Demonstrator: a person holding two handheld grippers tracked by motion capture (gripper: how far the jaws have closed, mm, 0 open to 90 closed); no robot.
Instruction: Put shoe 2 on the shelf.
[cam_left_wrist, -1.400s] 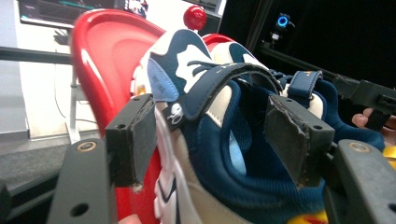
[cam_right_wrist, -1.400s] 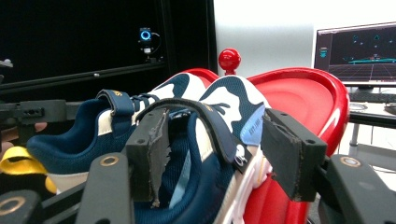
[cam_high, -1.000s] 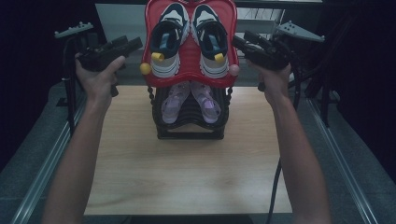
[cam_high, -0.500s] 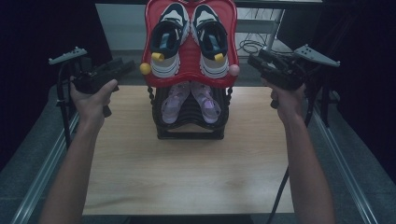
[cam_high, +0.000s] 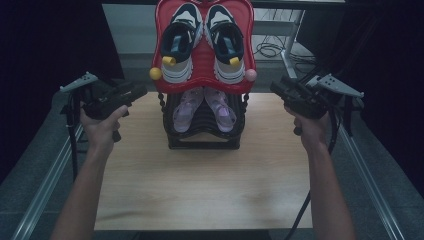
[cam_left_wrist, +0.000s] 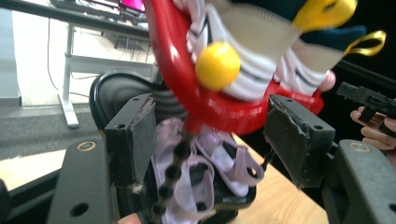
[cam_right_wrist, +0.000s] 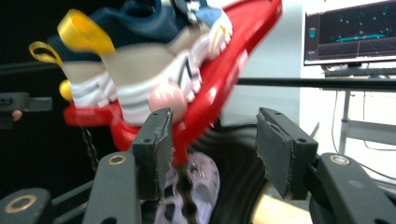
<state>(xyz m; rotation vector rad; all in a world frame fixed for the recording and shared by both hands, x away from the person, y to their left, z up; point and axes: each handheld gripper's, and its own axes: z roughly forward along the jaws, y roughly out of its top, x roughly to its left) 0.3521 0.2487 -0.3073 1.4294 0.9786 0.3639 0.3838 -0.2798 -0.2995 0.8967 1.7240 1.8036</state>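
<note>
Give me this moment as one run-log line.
left hand-held gripper: open, empty, beside red plastic shoe tray | right hand-held gripper: open, empty, opposite side | navy-white sneakers: on tray | lilac sandals: black lower shelf

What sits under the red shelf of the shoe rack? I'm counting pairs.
Under the red shelf, which carries a pair of sneakers, a pair of lilac sandals rests on the black tier. The shelf hides their rear parts.

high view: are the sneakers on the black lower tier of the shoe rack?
No, the sneakers sit on the red upper tray, while the black lower tier holds the lilac sandals.
</note>
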